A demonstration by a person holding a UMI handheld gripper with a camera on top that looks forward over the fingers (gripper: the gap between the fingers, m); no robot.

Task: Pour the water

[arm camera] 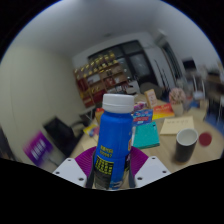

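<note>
Between the two fingers of the gripper [113, 176], a blue plastic bottle with a white screw cap and a yellow label [114, 140] is standing upright and filling the near middle of the scene; the purple pads [139, 160] are pressing against its lower sides, so the fingers appear to be pinching the bottle and carrying its weight. Off to the right and a little farther away, a dark cylindrical cup with a pale rim [186, 144] is waiting on the light wooden table [205, 152], well apart from the bottle. Beyond the bottle, flat coloured cards and papers [146, 133] are lying on the table, and a black office chair [61, 132] is sitting to the left, with shelves of small goods [97, 78] lining the far wall. Judging from this, the pour is not yet happening: the bottle is not tilting and the white cap seems to be on, so no water could be leaving it unless the cap is opened first. The main risk lies in the grip being low on a tall bottle; as it is swung toward the cup and tipped, the top-heavy weight could be making it pivot or slide between the pads. A tilt begun short of the cup would be sending water onto the papers, and a careless approach could be knocking the cup over.
</note>
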